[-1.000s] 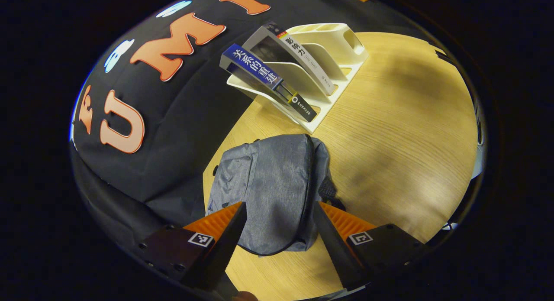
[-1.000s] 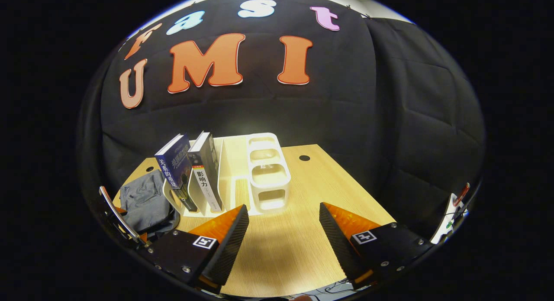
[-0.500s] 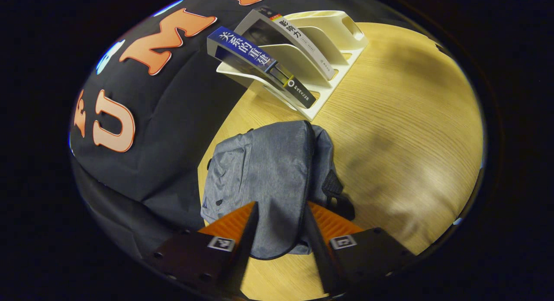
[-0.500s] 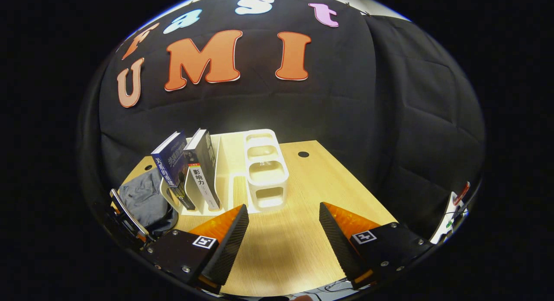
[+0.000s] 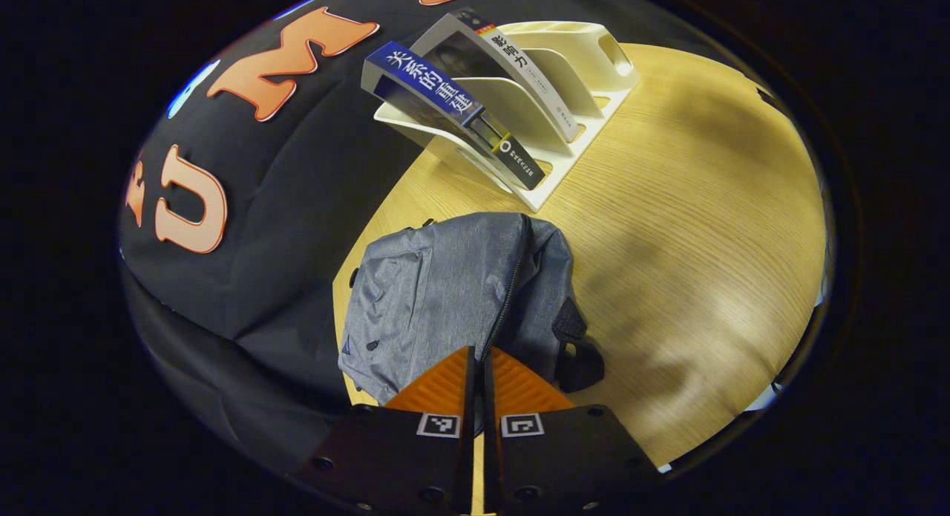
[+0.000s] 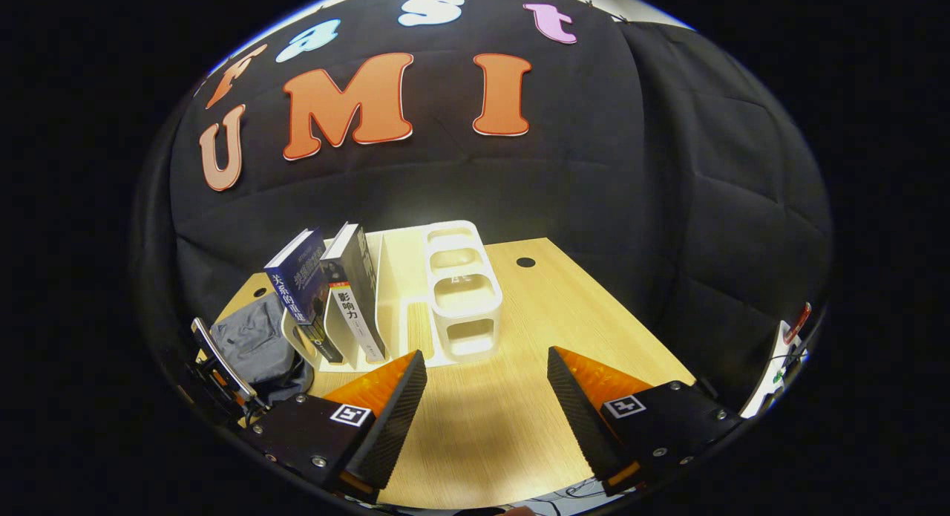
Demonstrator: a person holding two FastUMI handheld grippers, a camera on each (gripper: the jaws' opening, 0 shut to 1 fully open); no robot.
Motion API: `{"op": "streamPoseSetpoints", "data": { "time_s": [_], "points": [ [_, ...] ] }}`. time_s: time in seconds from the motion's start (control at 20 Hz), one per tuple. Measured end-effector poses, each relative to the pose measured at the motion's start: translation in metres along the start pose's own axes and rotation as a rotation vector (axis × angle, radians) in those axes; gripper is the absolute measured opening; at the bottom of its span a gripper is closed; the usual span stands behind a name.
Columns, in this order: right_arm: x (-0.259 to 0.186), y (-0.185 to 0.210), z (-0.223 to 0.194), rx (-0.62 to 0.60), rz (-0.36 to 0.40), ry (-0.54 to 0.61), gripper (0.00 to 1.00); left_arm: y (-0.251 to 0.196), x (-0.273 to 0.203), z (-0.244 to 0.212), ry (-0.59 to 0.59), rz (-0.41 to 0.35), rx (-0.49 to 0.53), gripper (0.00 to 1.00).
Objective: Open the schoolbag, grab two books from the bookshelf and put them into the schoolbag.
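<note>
Left gripper [image 5: 479, 367] closed at near end of bag's zipper [image 5: 507, 293]; whether anything is pinched, cannot tell. Grey bag [image 5: 438, 293] flat on table [image 5: 690, 226]. Right gripper [image 6: 486, 382] open, empty, above table. Beyond: white rack [image 6: 453, 293], blue book [image 5: 445, 104], grey book [image 5: 512, 67] leaning in slots.
</note>
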State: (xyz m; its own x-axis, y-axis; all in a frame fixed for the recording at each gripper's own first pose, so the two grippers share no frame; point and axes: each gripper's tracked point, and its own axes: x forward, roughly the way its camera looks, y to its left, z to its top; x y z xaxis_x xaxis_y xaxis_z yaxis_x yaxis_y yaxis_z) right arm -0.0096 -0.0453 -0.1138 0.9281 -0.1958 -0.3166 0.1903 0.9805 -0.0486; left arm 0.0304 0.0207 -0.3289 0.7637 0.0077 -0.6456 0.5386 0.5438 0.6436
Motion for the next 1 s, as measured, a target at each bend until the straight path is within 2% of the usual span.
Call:
{"op": "streamPoseSetpoints", "data": {
  "time_s": [0.2, 0.4, 0.75, 1.0],
  "points": [
    [0.000, 0.009, 0.004, 0.048, 0.030, 0.003, 0.98, 0.012, -0.007, 0.005, 0.007, -0.044, 0.039, 0.01],
    [-0.001, 0.015, 0.002, 0.055, 0.054, 0.012, 0.98, 0.039, -0.022, 0.015, 0.020, -0.067, 0.061, 0.01],
    [0.007, 0.028, -0.002, 0.036, 0.052, 0.033, 0.98, 0.108, -0.045, 0.033, -0.003, -0.136, -0.069, 0.01],
    [0.004, 0.042, 0.002, 0.050, 0.036, 0.031, 0.98, 0.169, -0.055, 0.044, -0.023, -0.151, -0.082, 0.01]
  ]
}}
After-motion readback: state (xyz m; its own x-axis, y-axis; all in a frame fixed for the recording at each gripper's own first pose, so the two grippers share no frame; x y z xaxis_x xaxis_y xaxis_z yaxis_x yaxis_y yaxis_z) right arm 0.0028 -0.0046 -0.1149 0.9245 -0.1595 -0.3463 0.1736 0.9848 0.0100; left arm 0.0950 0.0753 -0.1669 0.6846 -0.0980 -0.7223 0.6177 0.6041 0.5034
